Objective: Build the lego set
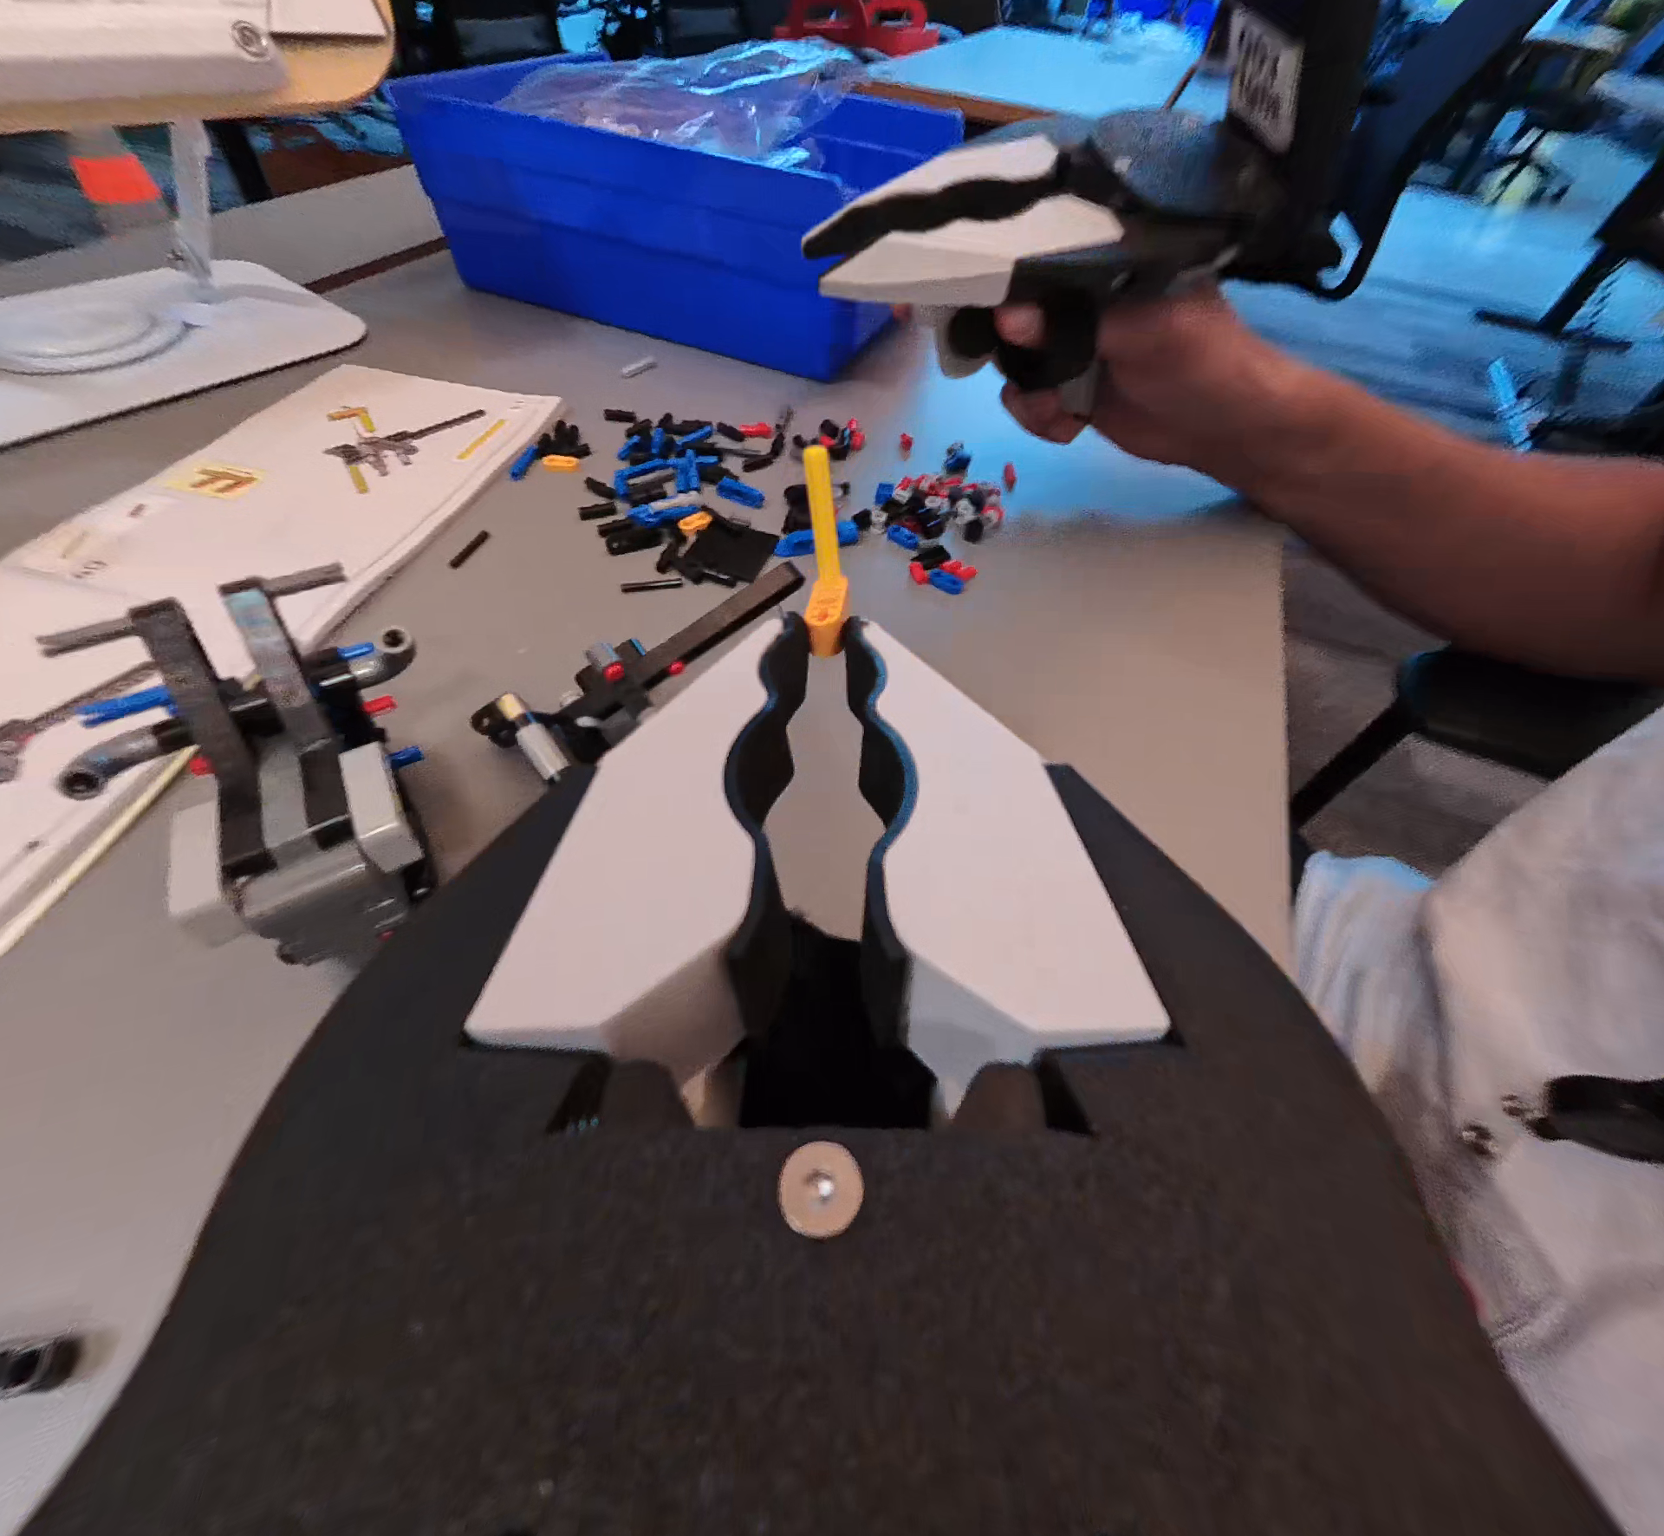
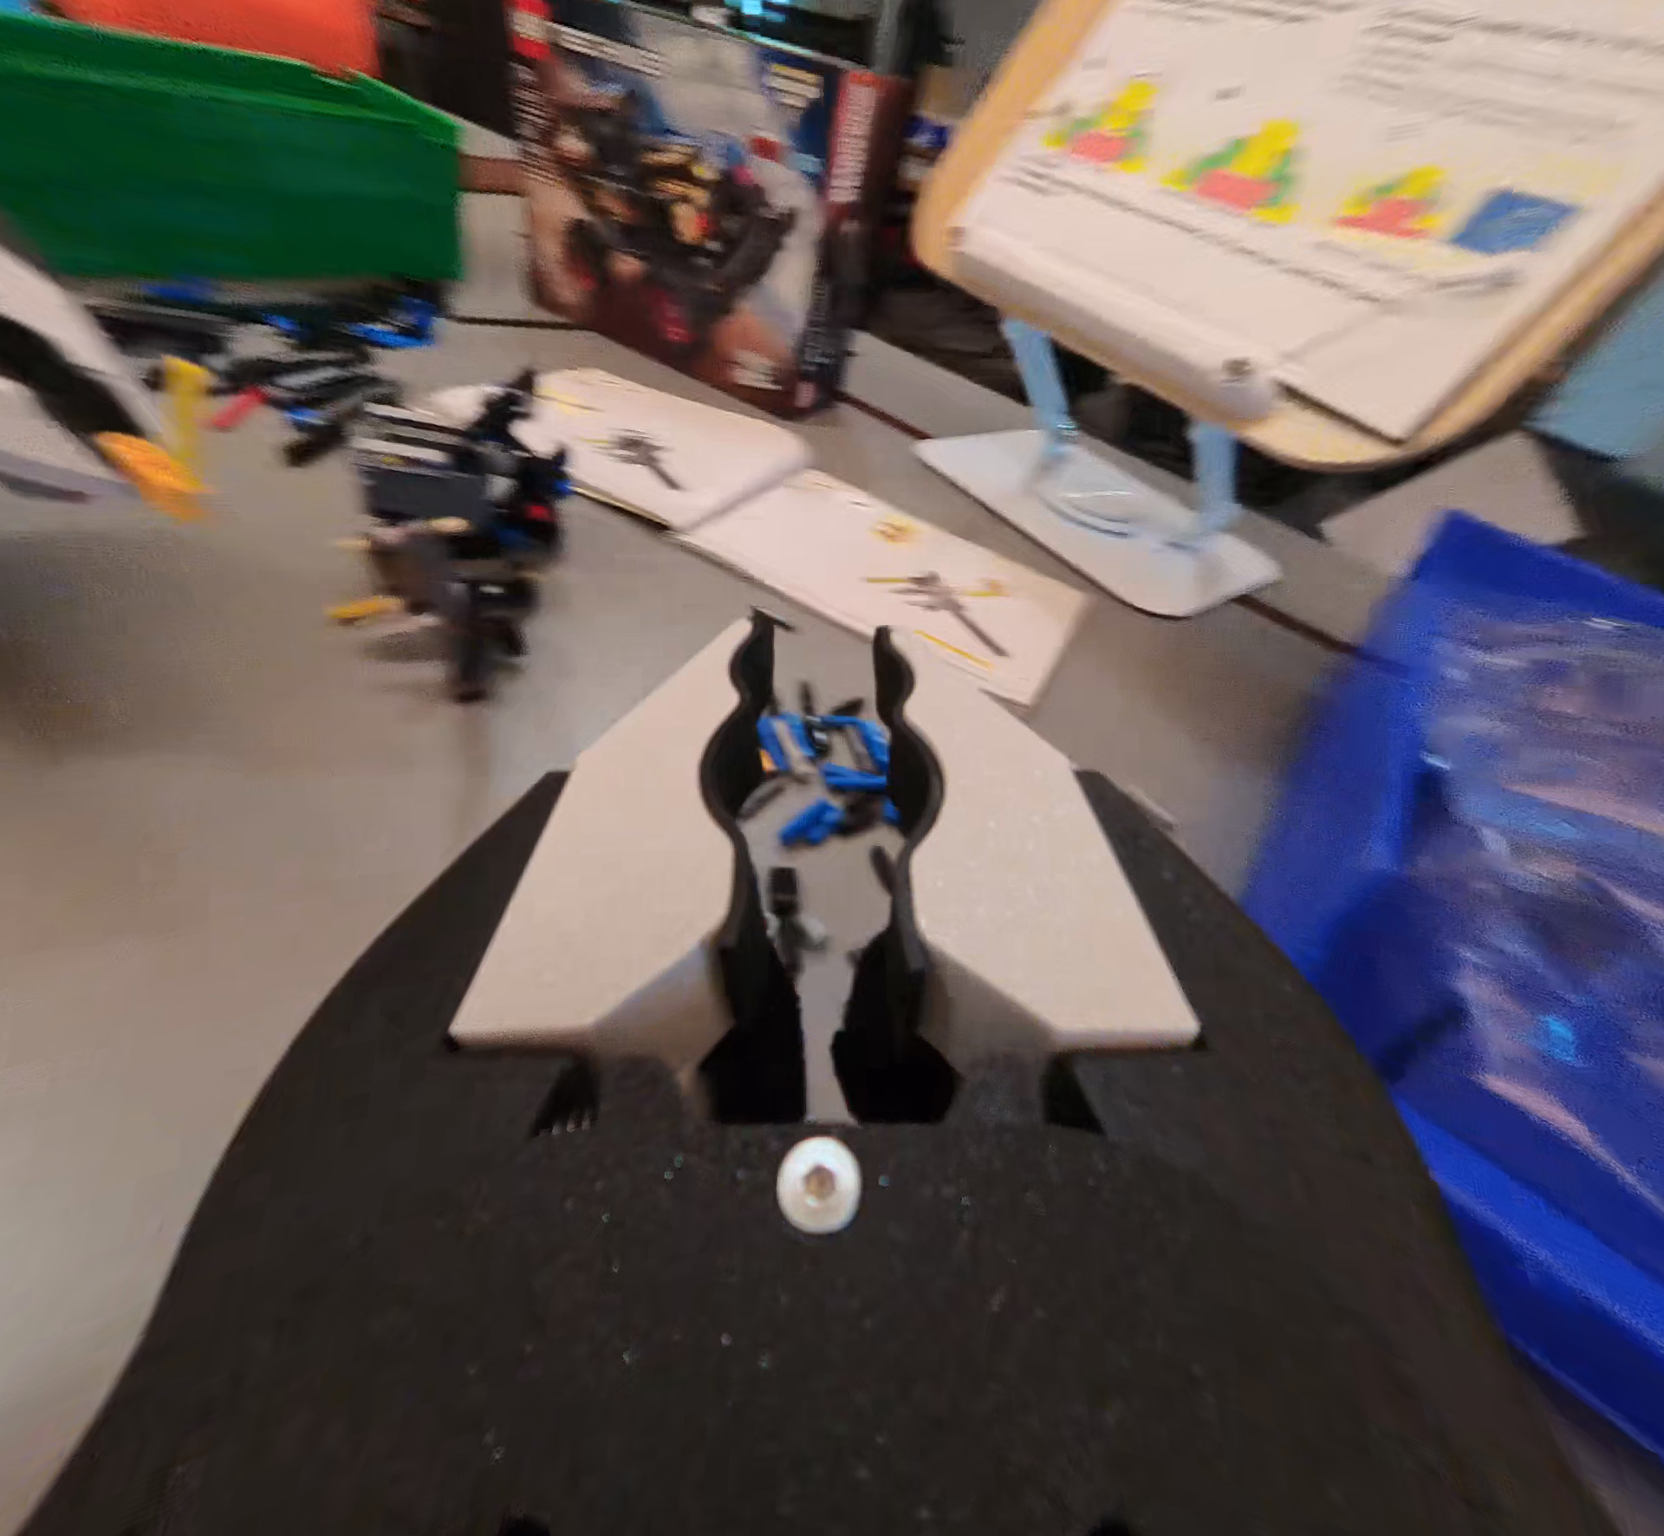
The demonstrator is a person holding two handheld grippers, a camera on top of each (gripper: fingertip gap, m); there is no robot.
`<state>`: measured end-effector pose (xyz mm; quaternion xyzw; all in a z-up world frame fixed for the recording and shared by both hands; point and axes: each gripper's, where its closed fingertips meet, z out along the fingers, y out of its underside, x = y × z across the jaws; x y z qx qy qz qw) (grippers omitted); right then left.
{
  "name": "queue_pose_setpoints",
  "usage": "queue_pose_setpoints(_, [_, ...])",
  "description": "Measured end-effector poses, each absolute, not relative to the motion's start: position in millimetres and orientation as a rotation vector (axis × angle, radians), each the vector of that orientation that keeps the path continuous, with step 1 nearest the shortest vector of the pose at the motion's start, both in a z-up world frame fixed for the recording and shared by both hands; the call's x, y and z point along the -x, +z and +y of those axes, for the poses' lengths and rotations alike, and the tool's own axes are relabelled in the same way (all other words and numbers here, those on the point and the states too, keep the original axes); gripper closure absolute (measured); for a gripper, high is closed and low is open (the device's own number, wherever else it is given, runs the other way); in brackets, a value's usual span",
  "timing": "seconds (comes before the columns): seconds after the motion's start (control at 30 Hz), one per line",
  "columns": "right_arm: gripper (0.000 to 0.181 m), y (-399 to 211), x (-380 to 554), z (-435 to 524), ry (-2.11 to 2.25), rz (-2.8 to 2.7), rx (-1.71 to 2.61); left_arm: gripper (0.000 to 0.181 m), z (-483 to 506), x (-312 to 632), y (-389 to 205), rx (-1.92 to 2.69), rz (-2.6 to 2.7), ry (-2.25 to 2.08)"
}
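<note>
Left gripper (image 1: 824, 637) clenched at the tips on an orange connector (image 1: 826, 612) carrying an upright yellow axle (image 1: 819, 516), raised above the desk (image 1: 1035, 682). Right gripper (image 2: 824, 637) empty, fingers (image 2: 761, 655) parted, hovering over loose blue and black pieces (image 2: 824, 763). Half-built grey and black model (image 1: 288, 781) standing left on the desk, beside an open instruction booklet (image 1: 297, 475); blue bin (image 1: 648, 214) behind the scattered pile (image 1: 720, 493)

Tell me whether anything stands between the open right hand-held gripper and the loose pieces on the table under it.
Nothing visible does. The right hand-held gripper is open and empty, and the blue and black loose pieces show on the grey table through the gap between its fingers. The left hand-held gripper, holding the yellow axle piece, is off to the side.
</note>
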<state>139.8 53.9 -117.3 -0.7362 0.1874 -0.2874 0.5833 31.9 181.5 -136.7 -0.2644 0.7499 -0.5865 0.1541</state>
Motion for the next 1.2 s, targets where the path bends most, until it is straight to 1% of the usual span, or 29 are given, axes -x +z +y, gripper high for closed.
queue_pose_setpoints(0.13, [0.160, -134.5, -153.0, 41.4, -0.733, 0.549, 1.768, 0.175, 185.6, -33.2, -142.6, 0.874, 2.136, -1.766])
queue_pose_setpoints(0.23, [0.161, -145.9, -160.7, 34.5, -0.782, 0.601, 1.829, 0.175, 191.3, -33.2, -135.5, 0.876, 2.068, -1.804])
queue_pose_setpoints(0.43, [0.161, -162.0, -161.2, 36.6, -0.732, 0.626, 1.919, 0.175, 196.5, -47.1, -141.5, 0.966, 2.055, -1.750])
queue_pose_setpoints(0.7, [0.162, -165.3, -157.2, 41.7, -0.616, 0.631, 1.926, 0.175, 188.5, -48.3, -146.8, 0.904, 2.122, -1.716])
queue_pose_setpoints(0.97, [0.167, -160.4, -155.2, 48.4, -0.646, 0.583, 1.932, 0.175, 187.7, -46.4, -145.7, 0.879, 2.118, -1.715])
queue_pose_setpoints(1.2, [0.169, -170.7, -152.3, 44.3, -0.695, 0.574, 1.972, 0.175, 192.0, -45.8, -145.0, 0.898, 2.087, -1.695])
